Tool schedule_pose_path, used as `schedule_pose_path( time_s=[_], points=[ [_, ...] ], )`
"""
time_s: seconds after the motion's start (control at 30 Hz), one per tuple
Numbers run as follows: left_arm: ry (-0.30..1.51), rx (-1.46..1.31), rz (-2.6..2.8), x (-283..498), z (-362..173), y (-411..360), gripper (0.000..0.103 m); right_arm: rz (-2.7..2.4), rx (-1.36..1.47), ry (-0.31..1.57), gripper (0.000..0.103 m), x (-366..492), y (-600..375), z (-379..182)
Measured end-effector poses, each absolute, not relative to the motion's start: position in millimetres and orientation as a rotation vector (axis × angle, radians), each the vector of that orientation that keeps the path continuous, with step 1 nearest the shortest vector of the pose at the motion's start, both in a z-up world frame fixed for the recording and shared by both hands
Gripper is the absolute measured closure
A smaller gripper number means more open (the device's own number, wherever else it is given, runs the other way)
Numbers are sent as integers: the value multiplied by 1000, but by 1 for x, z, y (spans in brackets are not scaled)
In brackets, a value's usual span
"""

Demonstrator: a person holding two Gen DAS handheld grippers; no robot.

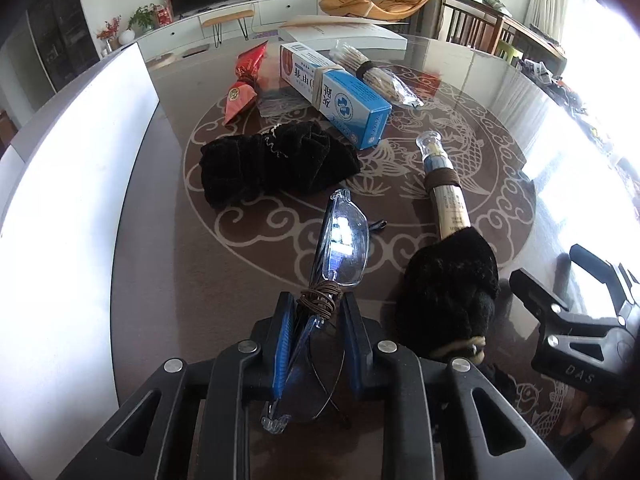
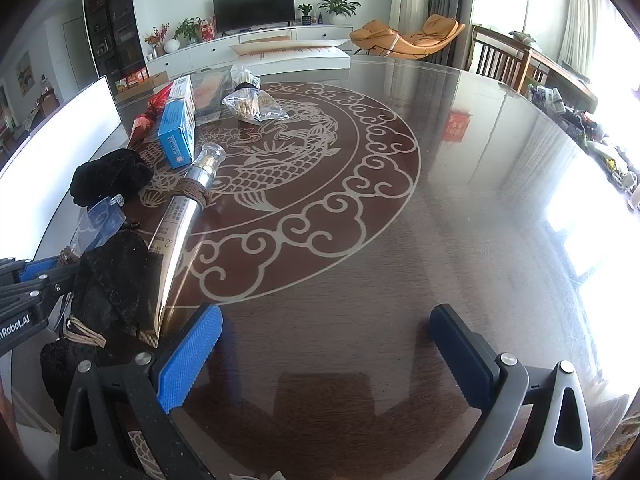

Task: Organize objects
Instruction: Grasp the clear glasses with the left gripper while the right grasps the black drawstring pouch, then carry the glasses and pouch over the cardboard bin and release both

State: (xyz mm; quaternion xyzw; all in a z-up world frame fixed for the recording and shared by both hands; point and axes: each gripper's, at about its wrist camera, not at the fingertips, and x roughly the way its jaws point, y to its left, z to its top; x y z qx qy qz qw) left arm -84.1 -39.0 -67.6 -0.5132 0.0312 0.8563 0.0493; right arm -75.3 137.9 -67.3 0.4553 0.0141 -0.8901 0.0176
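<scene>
- I'm over a round dark table [image 2: 400,240] with a pale fish-and-cloud pattern under glass, in a living room with a TV [image 2: 254,6] on a white cabinet, potted plants and an orange lounger [image 2: 408,38] behind.
- My left gripper [image 1: 318,340] is clamped on the glasses [image 1: 342,246], gripping them at the folded temples, where a brown cord is wound round them; one lens sticks up and forward beyond the fingertips.
- My right gripper [image 2: 326,354] has its jaws wide apart, nothing between them, hanging over bare table near the edge closest to me.
- Between the two grippers lies a tube [image 1: 442,184] with a clear cap, brown cord wound round its middle, its near end tucked into a black velvet pouch [image 1: 448,296] tied with a beige cord. Small print runs along the tube; I can't read it.
- Beyond the glasses a black fuzzy cloth [image 1: 276,164] lies bunched up toward the centre of the table.
- Further in sits a blue-and-white box [image 1: 336,92] with a rubber band round it, printed with Chinese characters I can't make out reliably.
- Left of the box lies a red packet [image 1: 244,80]; right of it a clear bag of cotton swabs [image 1: 374,72], banded in the middle.
- A flat white box [image 1: 344,34] lies at the far edge.
- A white panel [image 1: 68,184] stands along the table's left edge.
- The right gripper's body reads "DAS"; the left's reads "Robot.AI".
</scene>
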Motion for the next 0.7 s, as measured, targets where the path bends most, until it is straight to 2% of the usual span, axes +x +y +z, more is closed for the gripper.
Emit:
schedule_pose_path(
  time_s=[0.1, 0.17, 0.23, 0.27, 0.3, 0.37, 0.43, 0.53, 0.57, 0.7],
  points=[
    [-8, -1539, 2617, -60, -64, -46, 82, -2676, 1490, 54, 0, -75, 143, -65],
    [-51, -1489, 2645, -44, -56, -49, 82, -2627, 1550, -141, 1, -67, 159, -58],
    [-69, -1430, 2678, -31, -44, -52, 82, -2470, 1569, -366, 11, -62, 162, -50],
    [-89, -1407, 2688, -26, -38, -54, 82, -2394, 1573, -415, 17, -61, 155, -46],
    [-114, -1388, 2694, -24, -32, -57, 82, -2338, 1567, -429, 19, -62, 144, -41],
    [-163, -1361, 2705, -22, -21, -64, 82, -2263, 1560, -418, 20, -66, 115, -34],
    [-192, -1339, 2722, -18, -11, -71, 82, -2218, 1582, -396, 29, -72, 87, -36],
    [-232, -1314, 2735, -11, 2, -83, 82, -2204, 1630, -268, 55, -78, 51, -46],
    [-238, -1303, 2742, -7, 7, -88, 82, -2209, 1647, -194, 71, -77, 42, -50],
    [-292, -1249, 2780, 8, 30, -113, 82, -2274, 1597, -185, 74, -65, 48, -39]
  ],
)
